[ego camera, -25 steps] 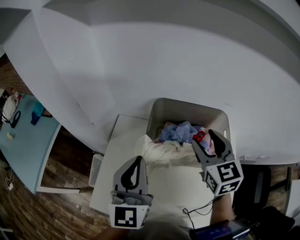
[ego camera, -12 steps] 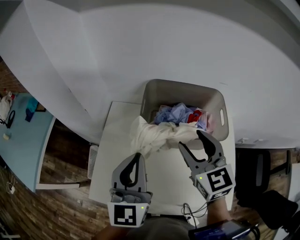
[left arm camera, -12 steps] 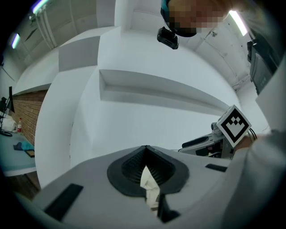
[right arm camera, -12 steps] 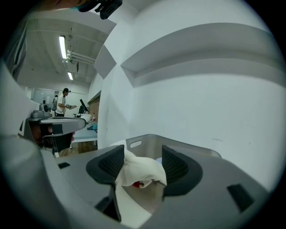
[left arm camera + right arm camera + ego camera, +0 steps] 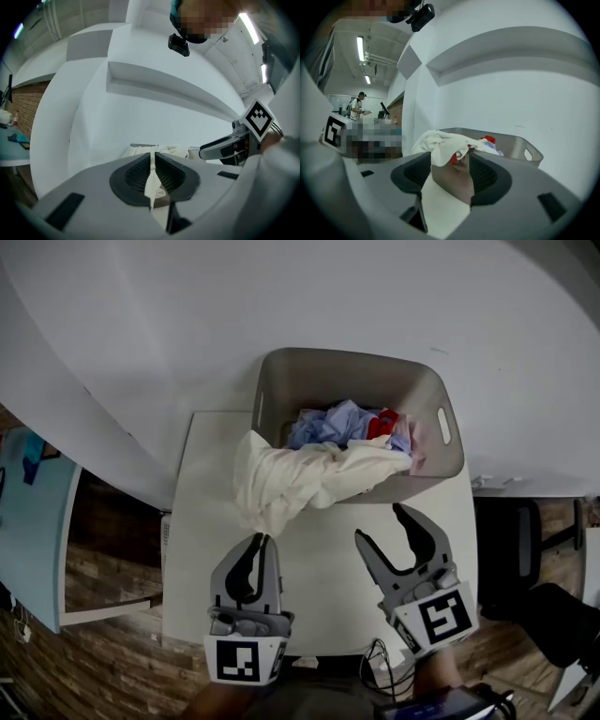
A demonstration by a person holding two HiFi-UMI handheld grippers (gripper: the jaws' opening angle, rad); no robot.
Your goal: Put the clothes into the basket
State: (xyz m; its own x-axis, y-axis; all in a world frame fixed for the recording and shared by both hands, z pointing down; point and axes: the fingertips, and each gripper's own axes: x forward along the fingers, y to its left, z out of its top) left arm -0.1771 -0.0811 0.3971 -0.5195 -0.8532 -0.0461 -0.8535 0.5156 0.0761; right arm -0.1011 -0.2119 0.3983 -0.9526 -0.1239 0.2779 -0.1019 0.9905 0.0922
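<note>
as it drapes over the grey basket [image 5: 347, 377], the cream garment [image 5: 300, 476] bunches.

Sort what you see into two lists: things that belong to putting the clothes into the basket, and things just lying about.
Belongs to the job: grey basket; white garment hanging over its rim, pinched by the left gripper; blue clothes and red item inside; right gripper, open.

Just lying about: black cable; black chair; teal table.
</note>
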